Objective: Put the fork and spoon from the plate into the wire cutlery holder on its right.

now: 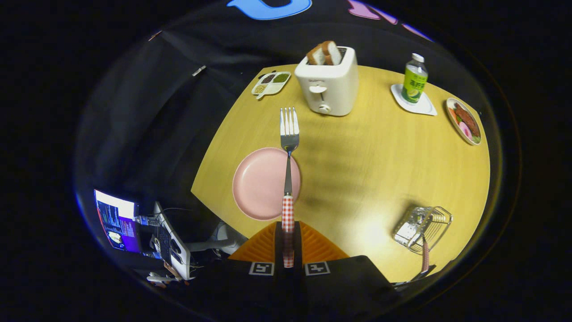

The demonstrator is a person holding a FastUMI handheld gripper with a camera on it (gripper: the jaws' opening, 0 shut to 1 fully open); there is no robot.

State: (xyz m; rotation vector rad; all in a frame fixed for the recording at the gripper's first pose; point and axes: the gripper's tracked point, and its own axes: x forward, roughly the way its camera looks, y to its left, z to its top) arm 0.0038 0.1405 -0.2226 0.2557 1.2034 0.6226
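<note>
The gripper (pixel 288 232), with its two orange ribbed fingers (pixel 263 246), is clenched on the red-and-white checked handle of one steel fork (pixel 289 147); both fingers press on the handle from either side. The fork's long axis runs straight ahead along the fingers, handle toward 6 o'clock and its four tines pointing to 12 o'clock, toward the toaster. It is held in the air above the round wooden bench (pixel 366 161), its shaft crossing the right rim of the one round pink plate (pixel 259 183), which lies just ahead of the fingers at about 11 o'clock and carries nothing on its visible surface.

The single wire cutlery holder (pixel 424 226) stands on the bench at about 3 o'clock from the fingers, well apart from the plate. One utensil with a red-checked handle (pixel 425 256) already sits in it, the handle sticking out toward 6 o'clock; I take it for the spoon, though its bowl is hidden in the wire.

Beyond the fork's tines, at 12 o'clock, stands one white two-slot toaster (pixel 330 82) with two slices of bread in it. At 11 o'clock from it lies one white divided dish (pixel 271 83). At 2 o'clock stands one green-labelled plastic bottle (pixel 414 79) on a white coaster (pixel 420 106), and just beside that a small plate of food (pixel 464 121).
</note>
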